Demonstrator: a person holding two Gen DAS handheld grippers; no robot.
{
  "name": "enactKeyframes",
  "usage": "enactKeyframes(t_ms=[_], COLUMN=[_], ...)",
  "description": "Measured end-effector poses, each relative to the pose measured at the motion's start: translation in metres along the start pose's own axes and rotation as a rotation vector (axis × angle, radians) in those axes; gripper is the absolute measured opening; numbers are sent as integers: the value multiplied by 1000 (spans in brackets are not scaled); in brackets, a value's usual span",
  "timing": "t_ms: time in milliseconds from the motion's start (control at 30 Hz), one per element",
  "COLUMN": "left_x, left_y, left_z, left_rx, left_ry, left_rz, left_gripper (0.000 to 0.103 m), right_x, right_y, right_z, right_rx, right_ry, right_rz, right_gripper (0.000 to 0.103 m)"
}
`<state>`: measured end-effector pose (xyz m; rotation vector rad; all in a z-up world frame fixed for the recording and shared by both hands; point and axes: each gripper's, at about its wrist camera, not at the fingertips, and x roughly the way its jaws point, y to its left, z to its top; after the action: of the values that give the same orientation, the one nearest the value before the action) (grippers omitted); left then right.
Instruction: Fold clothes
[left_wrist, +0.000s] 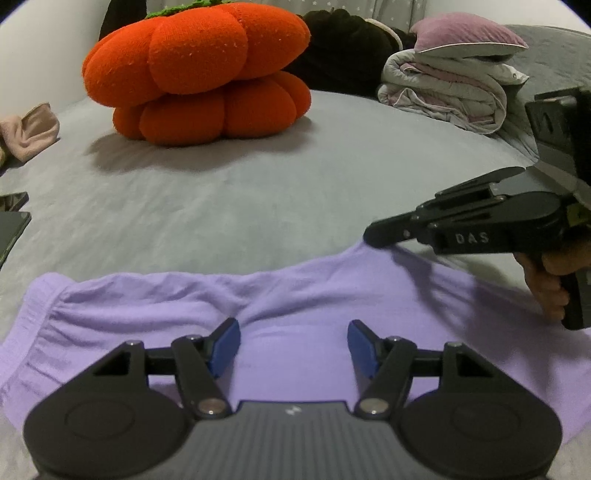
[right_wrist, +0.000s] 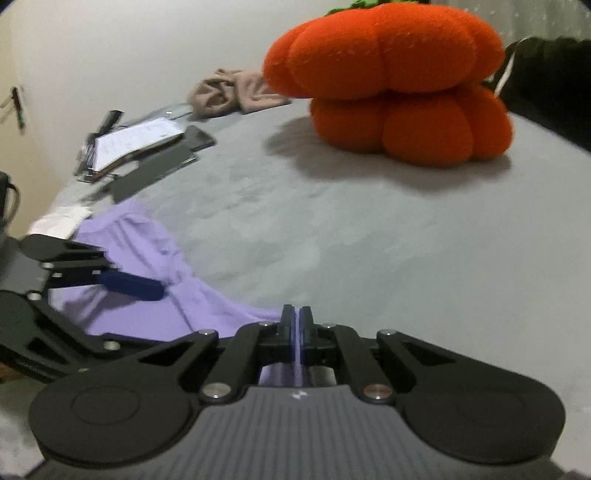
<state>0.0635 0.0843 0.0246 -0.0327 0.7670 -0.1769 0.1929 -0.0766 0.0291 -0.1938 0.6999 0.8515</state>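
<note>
Right gripper (right_wrist: 296, 321) has its fingers pressed together on the far edge of the lilac garment (left_wrist: 295, 295), a thin strip of purple cloth showing between the pads, while the left gripper (left_wrist: 293, 341) hangs spread wide just above the middle of the cloth, holding nothing. Largest in view is the grey bed (left_wrist: 258, 192), and the garment lies flat on its near side, elastic band toward the left and a few soft creases running across it. Beyond it sits the orange pumpkin cushion (left_wrist: 199, 74), well apart from the work, with a folded quilt (left_wrist: 443, 92) and mauve pillow (left_wrist: 465, 37) to the right, a beige cloth (left_wrist: 31, 129) at the left edge, and phones and papers (right_wrist: 140, 147) near the bed's corner. The step in hand looks like taking hold for a fold — one side is gripped, the other not yet. Next the left gripper likely needs to drop and pinch a matching edge, so both can carry the cloth over evenly.
</note>
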Motion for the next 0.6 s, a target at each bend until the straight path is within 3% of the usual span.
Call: enactKeyframes(t_ms=[100,233,300,367,500,533,567,600], left_x=[-12,-29,-21,-17,-22,-22,-24,-25], left_y=[16,46,63,77,81,82,84,86], left_z=[-1,-2,-4,-7,-7,-7,-8,-8], left_rx=[-70,-161,-221,-299,-315,-324,-336,-349], left_ry=[-31,-104,-57,-37,-54,-56,-60,-63], left_rz=[2,97,138,131,174,176,178,175], left_gripper=[66,66,66,66,65,65,65,65], right_x=[4,11,14,17,25,27,28,24], right_y=[-1,10,16,22,31,33,35,35], right_z=[-2,-4,-4,-5,-5,-5,-5,-4], right_rx=[0,-10,-20,-44,-51,-41,-36,-18], right_ry=[12,4,4,13,19,18,18,14], right_rz=[-49,-120,-153,-189,-308,-350,-375,-385], right_gripper=[1,1,1,1,0,4,15,16])
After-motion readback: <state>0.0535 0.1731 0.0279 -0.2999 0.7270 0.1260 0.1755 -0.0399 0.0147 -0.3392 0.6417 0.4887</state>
